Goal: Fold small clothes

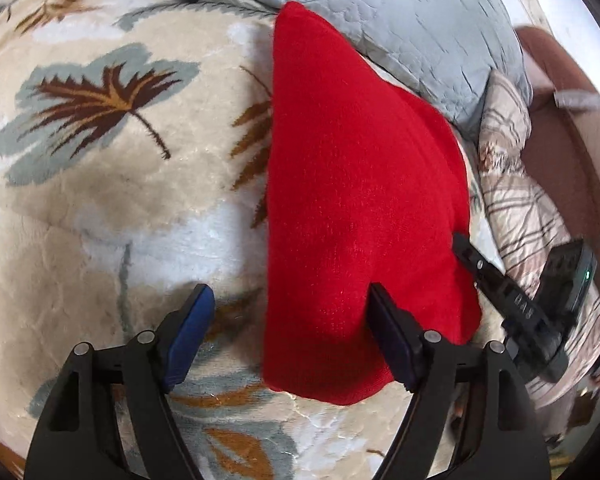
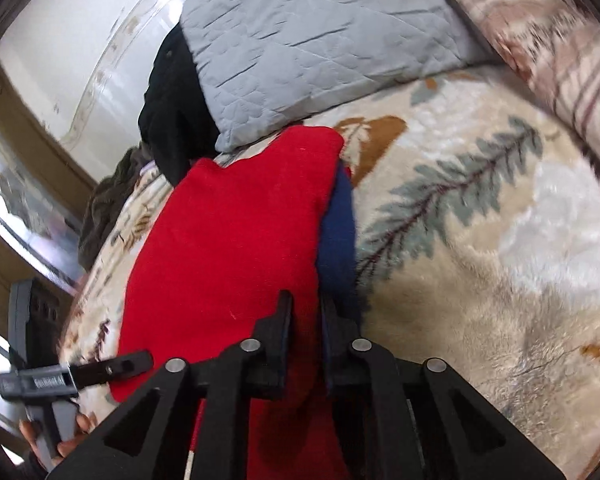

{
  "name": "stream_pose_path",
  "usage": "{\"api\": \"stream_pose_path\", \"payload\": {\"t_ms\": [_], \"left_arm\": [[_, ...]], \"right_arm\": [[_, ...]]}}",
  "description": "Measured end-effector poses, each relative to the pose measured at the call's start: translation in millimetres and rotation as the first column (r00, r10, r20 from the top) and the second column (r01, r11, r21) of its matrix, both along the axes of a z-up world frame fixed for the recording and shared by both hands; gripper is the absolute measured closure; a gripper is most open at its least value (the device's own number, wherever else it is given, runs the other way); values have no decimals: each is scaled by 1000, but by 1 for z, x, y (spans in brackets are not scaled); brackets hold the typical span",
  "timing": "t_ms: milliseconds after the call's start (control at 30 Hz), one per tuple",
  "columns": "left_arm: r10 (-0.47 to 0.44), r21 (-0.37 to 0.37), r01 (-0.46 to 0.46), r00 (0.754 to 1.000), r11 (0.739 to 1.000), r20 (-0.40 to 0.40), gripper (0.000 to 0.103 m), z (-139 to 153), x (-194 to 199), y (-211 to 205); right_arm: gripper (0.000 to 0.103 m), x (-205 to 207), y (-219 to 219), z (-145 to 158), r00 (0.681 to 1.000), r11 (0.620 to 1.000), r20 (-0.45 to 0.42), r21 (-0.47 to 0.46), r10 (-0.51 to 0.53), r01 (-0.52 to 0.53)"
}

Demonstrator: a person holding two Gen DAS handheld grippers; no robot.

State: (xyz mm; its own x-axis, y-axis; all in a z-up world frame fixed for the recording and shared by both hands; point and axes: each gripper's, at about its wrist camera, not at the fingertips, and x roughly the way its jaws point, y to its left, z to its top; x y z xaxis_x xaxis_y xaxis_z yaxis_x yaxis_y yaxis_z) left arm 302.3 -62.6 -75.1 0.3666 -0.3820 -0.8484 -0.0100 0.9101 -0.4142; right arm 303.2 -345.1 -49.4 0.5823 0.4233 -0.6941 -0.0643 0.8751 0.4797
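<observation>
A small red knit garment (image 1: 352, 200) lies on a floral fleece blanket (image 1: 112, 208). My left gripper (image 1: 288, 300) is open over the garment's near left edge, one blue-padded finger over the blanket, the other over the cloth. My right gripper (image 2: 306, 316) is shut on the red garment's edge (image 2: 236, 248), with red cloth running between its fingers. A dark blue layer (image 2: 338, 232) shows under the garment's right side. The right gripper also shows in the left wrist view (image 1: 460, 242) at the garment's right edge. The left gripper shows in the right wrist view (image 2: 140, 360) at the garment's left edge.
A grey quilted pillow (image 1: 412, 28) lies at the far side, touching the garment's top. A patterned cushion (image 1: 512, 184) sits on the right. Dark clothing (image 2: 172, 120) lies beside the pillow. A wall (image 2: 68, 40) is behind.
</observation>
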Motion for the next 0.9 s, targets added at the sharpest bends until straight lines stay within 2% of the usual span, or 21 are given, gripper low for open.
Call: {"api": "stream_pose_path", "payload": {"t_ms": [67,133,233,300,333,367,400,433,500,600,733,800,900], "left_arm": [[-11,7,11,1000,1000,9,24,2,-3,0],[-15,-8,15,1000,1000,5,25,6,-9,4],[-16,-27,17,1000,1000,27,25,14,-21,12],[-28,-26,29,999,999,33,25,15,-25,12],[-34,-14,34,999,999,33,25,14,-26,10],[-37,-2,37,999,999,30,25,12,-24,7],[-35,2,35,999,999,25,25,11,-24,5],[-30,-4,30,999,1000,19,25,10,-24,3],[-21,-11,21,1000,1000,5,25,7,-23,0],[-18,-11,18,1000,1000,-3,25,5,-25,1],[-20,10,20,1000,1000,-5,25,2,-26,-3],[-24,22,24,1000,999,-4,25,0,-26,-6],[-20,29,20,1000,999,-3,25,0,-26,-6]], "right_arm": [[82,0,-3,2,1000,1000,-8,26,4,-3],[73,-4,-11,8,999,994,-34,107,10,-6],[69,-18,-19,18,999,979,-18,198,50,-46],[63,-27,-13,19,996,986,-24,149,85,-80],[63,-28,-9,16,995,991,-46,102,92,-87],[68,-30,-3,12,991,992,-69,68,112,-107],[86,-32,1,11,990,991,-68,49,124,-121],[88,-36,6,15,990,991,-47,1,130,-130],[90,-44,8,27,992,992,11,-32,122,-121],[91,-49,0,36,995,997,52,-23,80,-79],[91,-47,-7,15,999,997,-6,-55,46,-46],[91,-44,-10,0,999,999,-34,-37,30,-31],[90,-44,-11,0,999,1000,-35,-23,19,-20]]}}
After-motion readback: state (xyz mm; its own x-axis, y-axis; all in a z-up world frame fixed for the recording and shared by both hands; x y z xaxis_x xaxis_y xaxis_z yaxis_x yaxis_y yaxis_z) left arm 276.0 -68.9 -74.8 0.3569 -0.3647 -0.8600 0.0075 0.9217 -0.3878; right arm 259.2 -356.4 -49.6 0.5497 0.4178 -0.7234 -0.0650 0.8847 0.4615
